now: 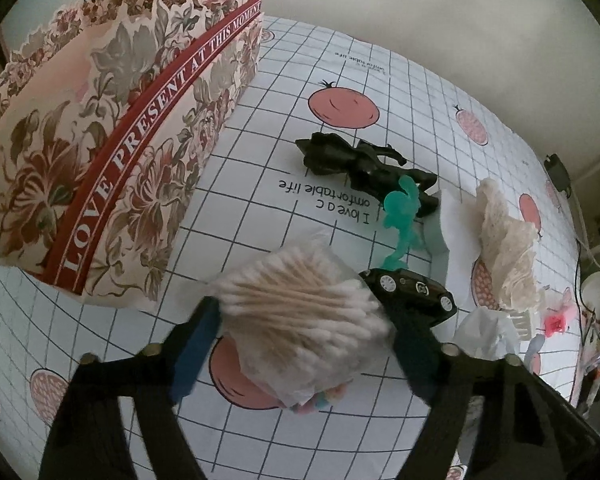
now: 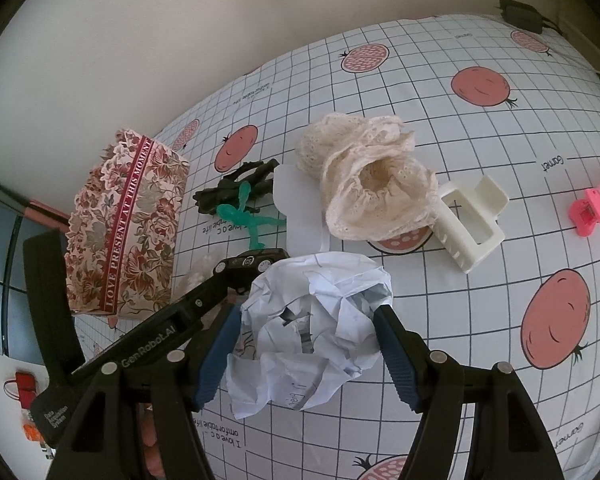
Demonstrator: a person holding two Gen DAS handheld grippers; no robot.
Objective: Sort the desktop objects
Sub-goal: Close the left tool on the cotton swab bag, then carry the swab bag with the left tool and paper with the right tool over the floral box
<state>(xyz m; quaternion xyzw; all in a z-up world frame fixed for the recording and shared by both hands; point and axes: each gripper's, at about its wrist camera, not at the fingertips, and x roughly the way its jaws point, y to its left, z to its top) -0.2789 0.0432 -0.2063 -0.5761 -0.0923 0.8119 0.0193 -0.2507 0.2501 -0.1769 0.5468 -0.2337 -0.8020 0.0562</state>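
Held a bag of cotton swabs [image 1: 296, 332] in the left tongs [image 1: 300, 308], pads fairly wide against both its sides. Gripped crumpled paper [image 2: 312, 340] likewise in the right tongs [image 2: 308, 312]. Found a black toy car [image 1: 412, 292] just beyond the left tongs' right fingertip, and a floral box [image 1: 100, 168] off to their left.

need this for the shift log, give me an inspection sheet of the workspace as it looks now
surface: checked tablecloth with fruit prints
job's things: bag of cotton swabs, crumpled paper, toy car, green figure, dark figure, lace cloth, white clip, pink item
clutter: floral paper bag standing upright
grippers: left gripper straddles the swabs; right gripper shut on the paper
cables: black adapter with lead at the far edge
surroundings: plain wall
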